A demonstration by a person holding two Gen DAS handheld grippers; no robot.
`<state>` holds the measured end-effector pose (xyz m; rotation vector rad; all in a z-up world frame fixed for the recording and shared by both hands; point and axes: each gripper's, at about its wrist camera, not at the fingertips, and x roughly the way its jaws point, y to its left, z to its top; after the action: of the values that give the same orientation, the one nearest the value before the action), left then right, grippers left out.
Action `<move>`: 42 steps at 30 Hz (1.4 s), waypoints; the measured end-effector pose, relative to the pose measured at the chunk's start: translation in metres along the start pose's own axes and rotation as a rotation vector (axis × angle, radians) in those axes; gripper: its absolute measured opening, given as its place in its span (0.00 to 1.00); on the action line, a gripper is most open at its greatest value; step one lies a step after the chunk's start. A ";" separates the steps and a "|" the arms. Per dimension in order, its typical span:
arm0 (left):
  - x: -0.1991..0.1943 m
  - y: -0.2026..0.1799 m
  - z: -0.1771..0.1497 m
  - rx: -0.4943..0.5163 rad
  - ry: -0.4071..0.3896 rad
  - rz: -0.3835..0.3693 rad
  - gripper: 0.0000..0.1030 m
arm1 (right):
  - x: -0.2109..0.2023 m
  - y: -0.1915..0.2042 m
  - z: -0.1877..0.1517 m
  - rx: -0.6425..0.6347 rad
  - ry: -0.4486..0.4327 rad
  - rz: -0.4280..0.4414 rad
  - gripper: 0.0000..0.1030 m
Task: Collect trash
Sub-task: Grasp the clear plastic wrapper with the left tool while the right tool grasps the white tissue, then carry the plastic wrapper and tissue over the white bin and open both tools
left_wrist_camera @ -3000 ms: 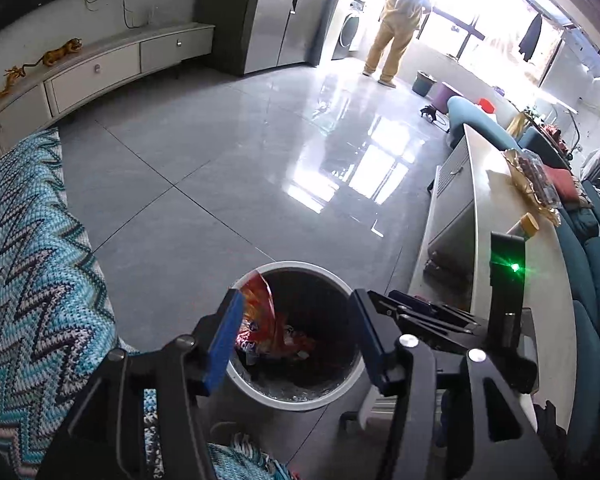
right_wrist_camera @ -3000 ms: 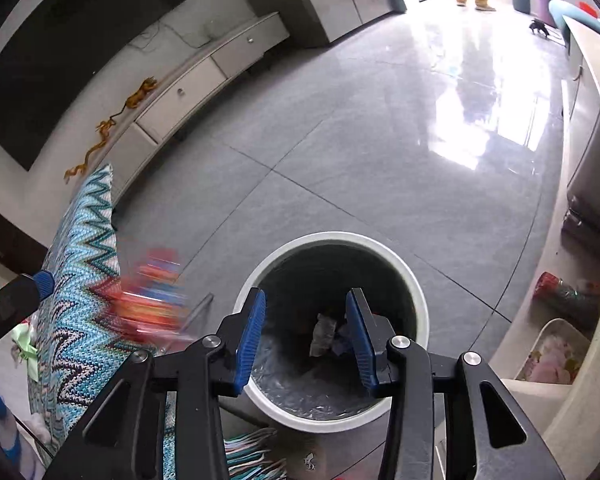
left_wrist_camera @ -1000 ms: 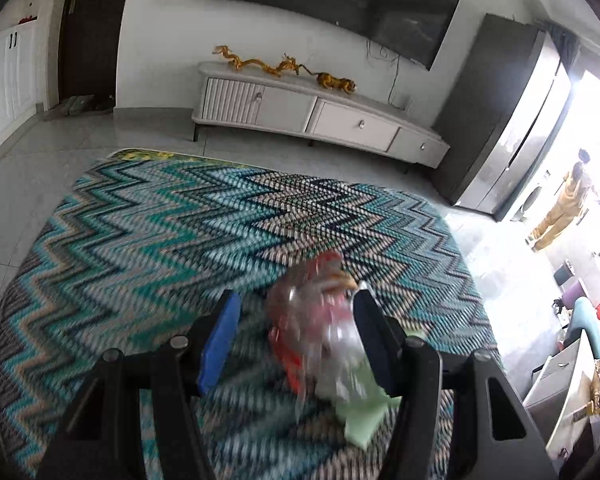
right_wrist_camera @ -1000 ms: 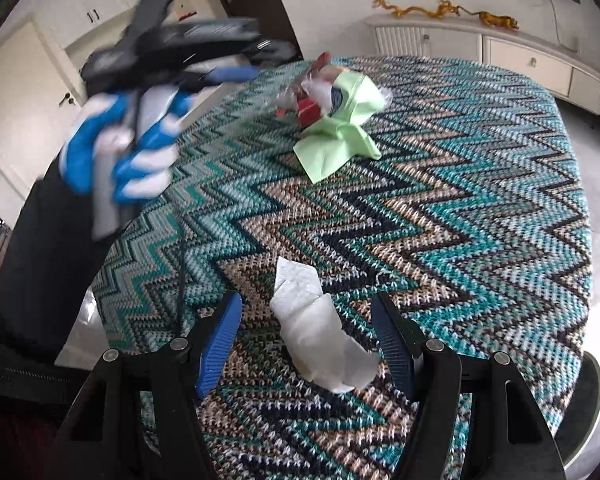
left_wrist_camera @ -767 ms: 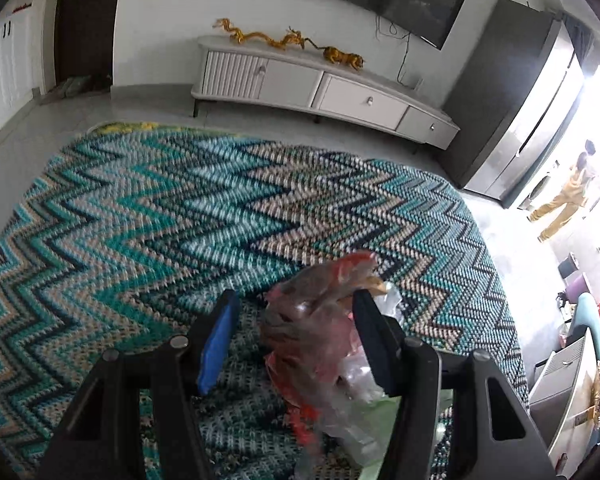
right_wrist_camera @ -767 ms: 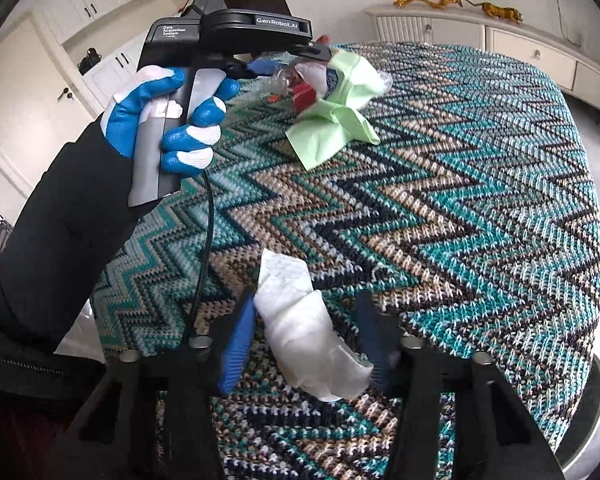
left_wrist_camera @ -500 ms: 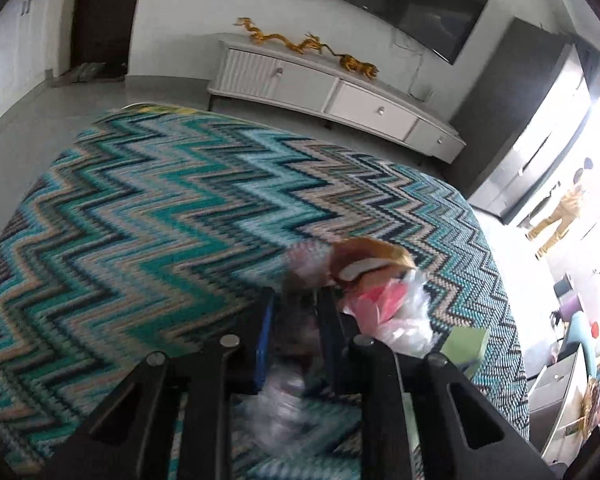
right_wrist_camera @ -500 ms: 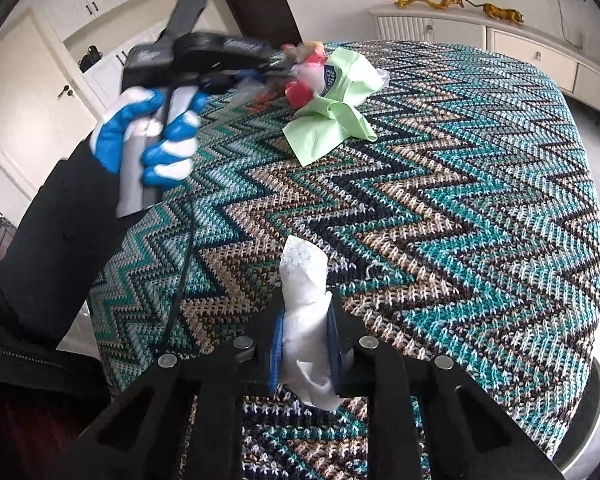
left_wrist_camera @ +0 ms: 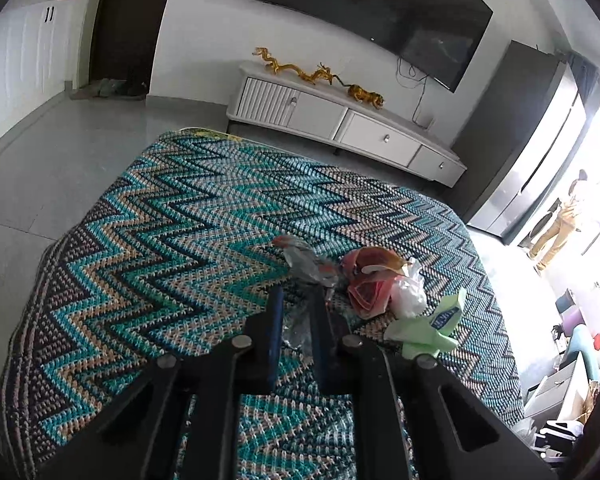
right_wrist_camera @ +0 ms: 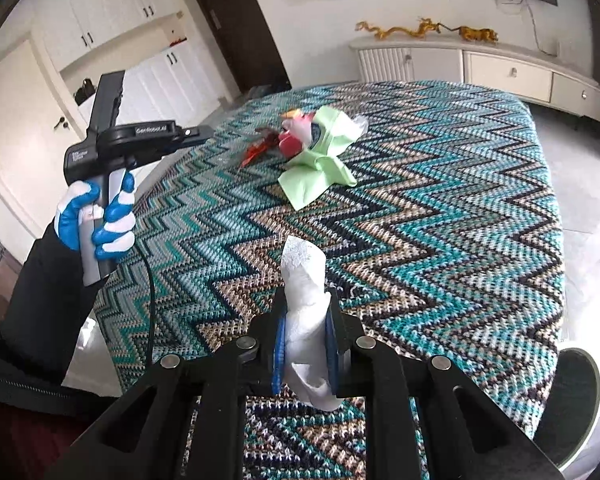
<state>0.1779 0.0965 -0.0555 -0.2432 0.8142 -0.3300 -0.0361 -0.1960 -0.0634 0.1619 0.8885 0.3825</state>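
**Trash spread over the covered table**

A patterned cloth covers the table. Near its far side lies a cluster of trash: a crumpled wrapper with a plastic bag touching it on the right, and a paper napkin in front of them. A clear wrapper lies left of the cluster, reaching back between the left gripper's fingers. At the near edge, a tissue stands between the right gripper's fingers. A cabinet stands behind the table, below the television.
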 end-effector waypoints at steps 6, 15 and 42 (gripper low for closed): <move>0.018 -0.008 0.003 0.014 0.022 0.013 0.26 | -0.009 -0.012 -0.003 0.052 -0.021 -0.023 0.16; 0.079 -0.027 0.000 0.095 0.096 0.073 0.43 | -0.013 -0.041 -0.003 0.131 -0.034 -0.072 0.16; -0.051 -0.154 -0.024 0.324 -0.048 -0.255 0.06 | -0.101 -0.113 -0.034 0.324 -0.266 -0.187 0.16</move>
<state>0.0976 -0.0278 0.0141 -0.0502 0.6713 -0.6859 -0.0909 -0.3399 -0.0446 0.4154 0.6899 0.0373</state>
